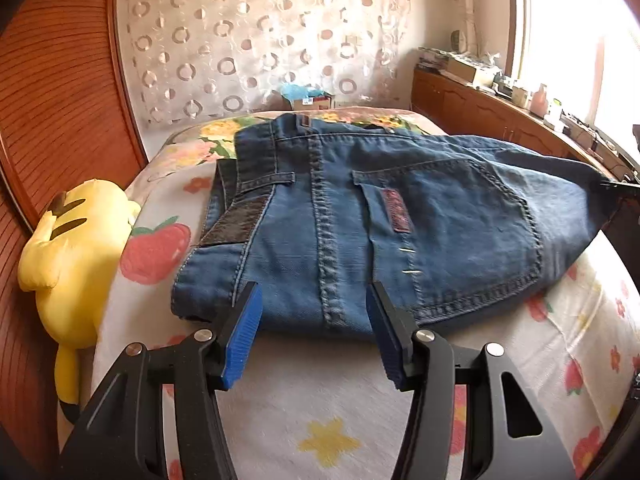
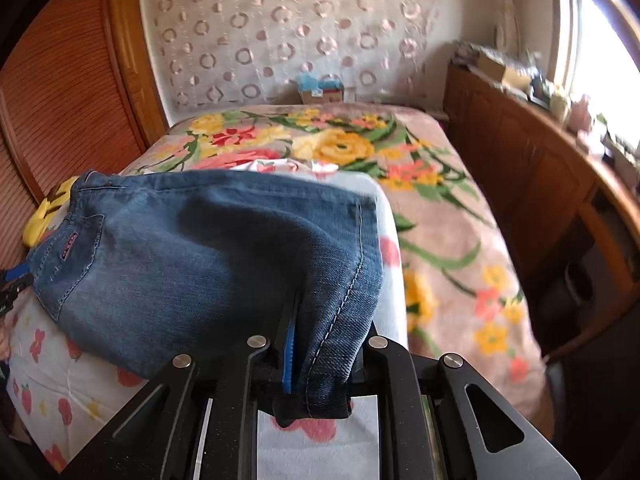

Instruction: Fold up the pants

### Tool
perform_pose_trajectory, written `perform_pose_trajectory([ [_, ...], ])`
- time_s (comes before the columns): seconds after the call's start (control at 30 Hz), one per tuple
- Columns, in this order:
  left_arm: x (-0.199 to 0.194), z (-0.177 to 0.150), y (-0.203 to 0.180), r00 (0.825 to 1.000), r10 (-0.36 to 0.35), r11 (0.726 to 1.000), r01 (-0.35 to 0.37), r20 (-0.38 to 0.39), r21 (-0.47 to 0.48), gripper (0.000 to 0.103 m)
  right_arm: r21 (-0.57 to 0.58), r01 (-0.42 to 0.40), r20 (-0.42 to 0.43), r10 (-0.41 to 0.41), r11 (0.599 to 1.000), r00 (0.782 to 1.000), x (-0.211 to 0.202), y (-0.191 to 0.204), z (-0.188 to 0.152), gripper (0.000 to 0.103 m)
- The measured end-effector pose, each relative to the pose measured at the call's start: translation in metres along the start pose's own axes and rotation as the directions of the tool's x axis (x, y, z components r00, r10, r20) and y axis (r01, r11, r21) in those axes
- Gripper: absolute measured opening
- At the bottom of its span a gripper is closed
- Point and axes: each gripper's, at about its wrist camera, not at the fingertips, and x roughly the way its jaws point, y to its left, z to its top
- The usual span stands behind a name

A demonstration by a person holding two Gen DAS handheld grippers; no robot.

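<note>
**Denim, blue — fold in progress, right end held**

Item: jeans (image 1: pixel 360 216), seat side up, back pocket and centre seam showing. Location: on a white fruit-print cloth (image 1: pixel 312 392) over a floral blanket (image 2: pixel 432 200), on the bed. The waist end lies toward the yellow plush (image 1: pixel 68 248) at the left side of the bed; the other end runs off to your right and lifts off the cloth there.

Left gripper (image 1: pixel 314 320): released, blue pads spread wide either side of the centre seam at the near edge of the jeans. Nothing sits between them; whether the tips touch the denim cannot be told.

Right gripper (image 2: pixel 320 364): clenched on a bunched, stitched edge of the jeans, which drapes over the fingers and hangs just above the cloth. The grip looks firm, with a thick wad of fabric in the jaws.

Step, as judged: a crosswise fold, with the right end gathered and raised and the waist end lying flat as the anchor.

Next move calls for: carrying the held end up and over toward the waist, keeping it taut so the layers land square. Your left gripper is best placed to press or pinch the near edge, so the stack does not slide on the cloth. Release only once the edges line up.
</note>
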Motion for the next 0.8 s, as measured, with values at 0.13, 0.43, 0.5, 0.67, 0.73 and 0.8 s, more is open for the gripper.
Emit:
perform_pose_trajectory([
  [0.13,-0.007,0.008,-0.009,1.000,0.003,1.000,-0.003,-0.003,0.023,0.055,0.027,0.021,-0.040,-0.019,0.999,0.999,0.005,0.004,-0.019,0.028],
  [0.43,-0.006,0.036,-0.036,0.999,-0.049,0.997,0.049,0.007,0.058,0.057,0.089,0.000,-0.061,0.006,0.996,0.998,0.004,-0.003,-0.045,0.029],
  [0.5,-0.004,0.039,-0.045,0.997,-0.077,0.994,0.076,0.006,0.074,0.067,0.096,-0.004,-0.057,0.009,0.995,0.998,0.004,-0.005,-0.049,0.029],
  [0.67,0.000,0.046,-0.064,0.995,-0.102,0.989,0.102,-0.004,0.103,0.076,0.094,-0.016,-0.017,0.017,0.995,1.000,-0.018,-0.028,-0.027,0.015],
  [0.73,0.002,0.049,-0.069,0.994,-0.107,0.988,0.107,-0.010,0.108,0.076,0.080,-0.014,0.009,0.013,0.997,1.000,-0.024,-0.027,-0.023,0.007],
  [0.8,0.003,0.052,-0.072,0.995,-0.104,0.989,0.104,-0.008,0.108,0.076,0.069,-0.022,0.037,0.020,0.997,0.999,-0.028,-0.022,-0.019,0.005],
])
